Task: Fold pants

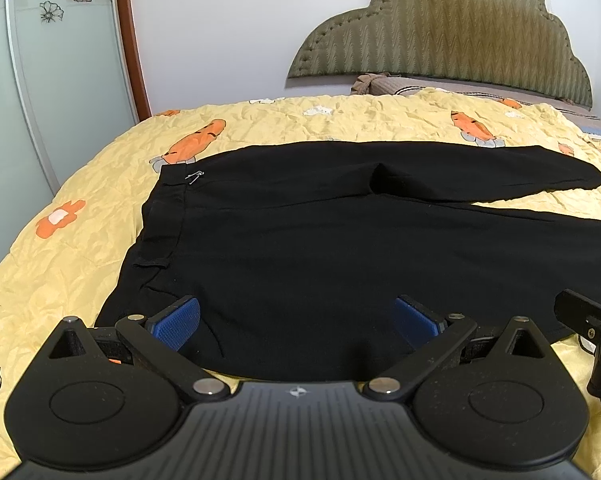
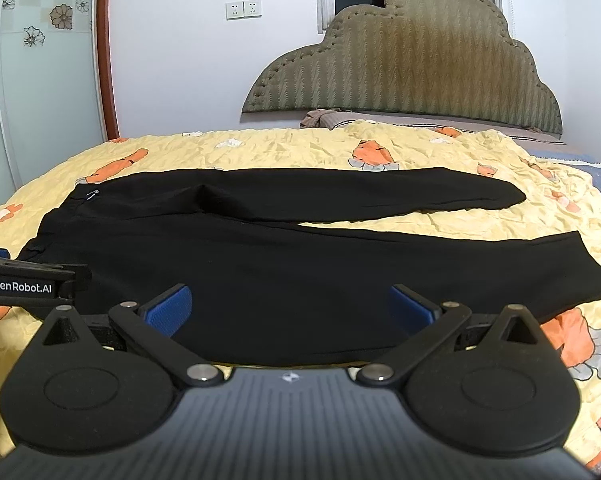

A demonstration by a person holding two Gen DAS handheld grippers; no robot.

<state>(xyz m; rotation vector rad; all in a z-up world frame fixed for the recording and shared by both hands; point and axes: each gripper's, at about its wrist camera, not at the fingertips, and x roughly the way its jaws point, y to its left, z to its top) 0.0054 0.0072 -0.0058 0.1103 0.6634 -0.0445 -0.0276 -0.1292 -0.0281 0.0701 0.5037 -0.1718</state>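
Pants: a pair of black fabric pants (image 1: 340, 248) lies spread flat on a yellow crinkled quilt printed with orange carrots (image 1: 80, 208). The waistband is at the left, with a small silver metal clasp (image 1: 193, 176) at its far corner; both legs run off to the right.
Legs: the far leg (image 2: 380, 196) lies straight and ends in a rounded cuff at the right. The near leg (image 2: 420, 272) angles slightly away from it, so a narrow wedge of quilt shows between the two toward the cuffs.
Left gripper: the black two-finger left gripper with blue ribbed pads (image 1: 296, 322) is spread wide and holds nothing. It sits at the near edge of the pants, by the waistband end; black cloth fills the gap between its fingers. Whether the pads touch the fabric cannot be told.
Right gripper: the matching black right gripper with blue pads (image 2: 290, 310) is also spread wide, with nothing between its pads. It sits at the near edge of the near leg, to the right of the left gripper.
Gripper spacing: the two sit side by side along the same near hem; each shows at the edge of the other's view.
Surroundings: an olive padded cloud-shaped headboard (image 2: 400, 60) stands against the white wall behind the bed; two white wall sockets (image 2: 243, 9) sit to its left.
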